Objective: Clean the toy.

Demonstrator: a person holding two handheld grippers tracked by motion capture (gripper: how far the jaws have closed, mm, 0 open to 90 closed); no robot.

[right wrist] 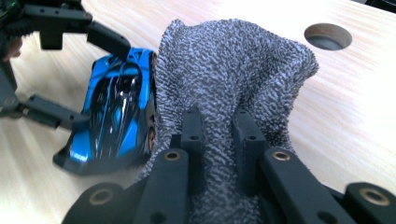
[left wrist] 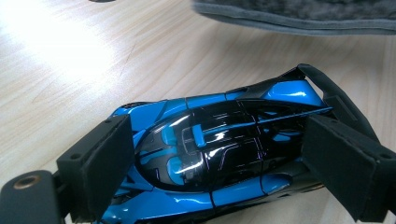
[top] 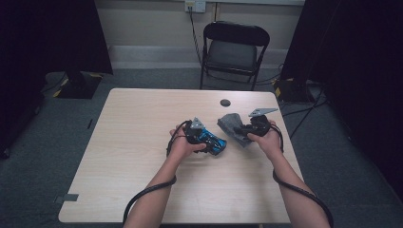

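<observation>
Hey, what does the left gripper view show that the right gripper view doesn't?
Left gripper view alone: a close look down on the blue and black toy car, with the left hand-held gripper jaws pressed on its two sides, and its black rear wing.

Right gripper view alone: the right hand-held gripper pinching the grey towel into a bunch, and a round hole in the table.

Both: the car, the towel and the pale wooden table.

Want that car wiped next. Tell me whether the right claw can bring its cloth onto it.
Probably yes: the right claw pinches the grey cloth right beside the blue car; only the left claw straddles its sides.
</observation>
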